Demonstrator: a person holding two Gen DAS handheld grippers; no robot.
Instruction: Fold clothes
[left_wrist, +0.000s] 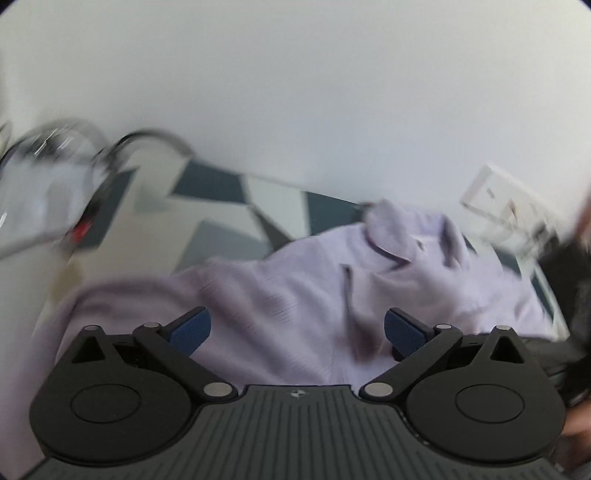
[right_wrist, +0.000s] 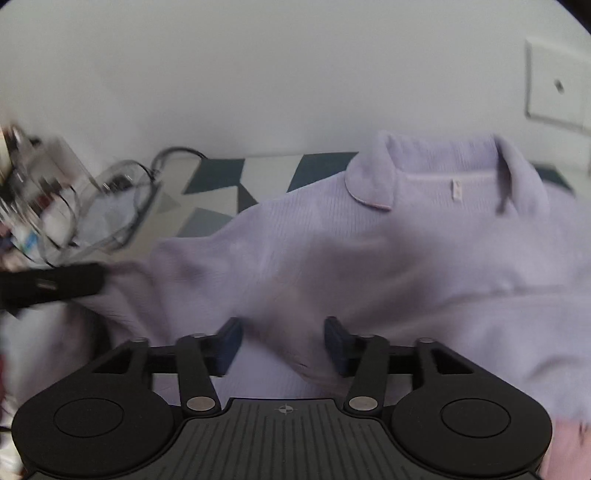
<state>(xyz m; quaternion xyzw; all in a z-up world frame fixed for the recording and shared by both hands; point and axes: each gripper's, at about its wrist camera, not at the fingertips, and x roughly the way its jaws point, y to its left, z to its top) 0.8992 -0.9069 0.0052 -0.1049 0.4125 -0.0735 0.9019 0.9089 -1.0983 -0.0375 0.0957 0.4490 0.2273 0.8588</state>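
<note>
1. Across a table (right_wrist: 266, 166) covered in a blue, grey and white geometric pattern, a lilac collared shirt (right_wrist: 388, 258) lies spread, its collar toward the white wall (right_wrist: 295, 74).
2. From the right wrist view, the right gripper (right_wrist: 283, 345) hangs over the shirt's lower body, its jaws partly apart; cloth lies below and between the blue pads, but neither pad visibly presses on it.
3. A small white label (right_wrist: 456, 190) shows inside the collar band.
4. From the left wrist view, the left gripper (left_wrist: 297, 330) is poised above the same shirt (left_wrist: 314, 295), jaws wide apart, nothing clamped between the pads.
5. At the left edge of the right wrist view, a dark bar-shaped object (right_wrist: 55, 282) lies against the shirt's edge; what it is cannot be told.
6. Beyond the shirt's left side, a blurred clutter of cables (right_wrist: 122, 199) and a clear container (left_wrist: 44, 184) sits on the table near the wall.
7. A white wall plate (right_wrist: 554, 88) is fixed on the wall to the upper right.
</note>
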